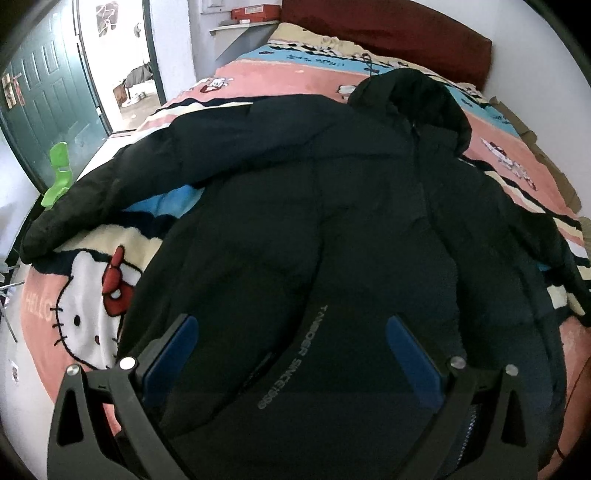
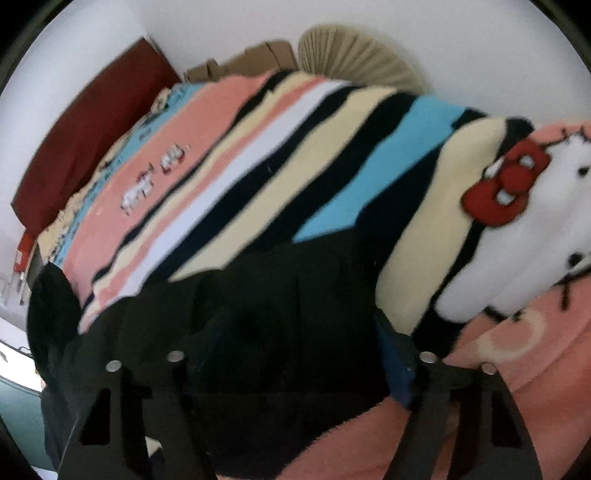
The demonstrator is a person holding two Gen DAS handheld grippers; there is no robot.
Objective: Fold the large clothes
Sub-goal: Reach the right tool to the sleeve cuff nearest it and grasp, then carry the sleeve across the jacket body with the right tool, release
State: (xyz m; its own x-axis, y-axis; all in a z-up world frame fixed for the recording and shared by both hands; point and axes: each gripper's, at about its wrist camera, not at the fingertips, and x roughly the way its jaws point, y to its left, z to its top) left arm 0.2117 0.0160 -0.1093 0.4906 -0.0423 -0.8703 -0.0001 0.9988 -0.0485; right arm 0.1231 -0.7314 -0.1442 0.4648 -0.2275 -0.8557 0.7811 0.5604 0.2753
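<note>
Now my left gripper (image 1: 291, 332) hangs over the lower front of the black jacket (image 1: 332, 206), its blue pads (image 1: 186, 338) spread wide w/ nothing pressed between them. The printed text on the jacket runs just between the two fingers, but I see no pinch on the cloth, so this one is open.

My right gripper (image 2: 295, 332) is harder to read, the picture is blurred. Its fingers stand apart and the black cloth (image 2: 266, 288) lies between them, near the right edge of the jacket. The pads do not seem to press on the cloth yet, so I judge it open around the fabric, not gripping.

The jacket lies spread, front up, on the striped blanket (image 1: 92, 325) of the bed; one sleeve (image 1: 110, 192) stretches toward the side with the green door (image 1: 48, 92), the hood (image 1: 413, 99) points toward the red headboard (image 1: 388, 33).

I think the step is the approach for the first fold, approx. at the start of the task, since no part is folded yet. Next move calls for the right side to pinch a firm bit of edge, then carry it over the middle. The jacket is puffy, so a shallow grip may slip.
</note>
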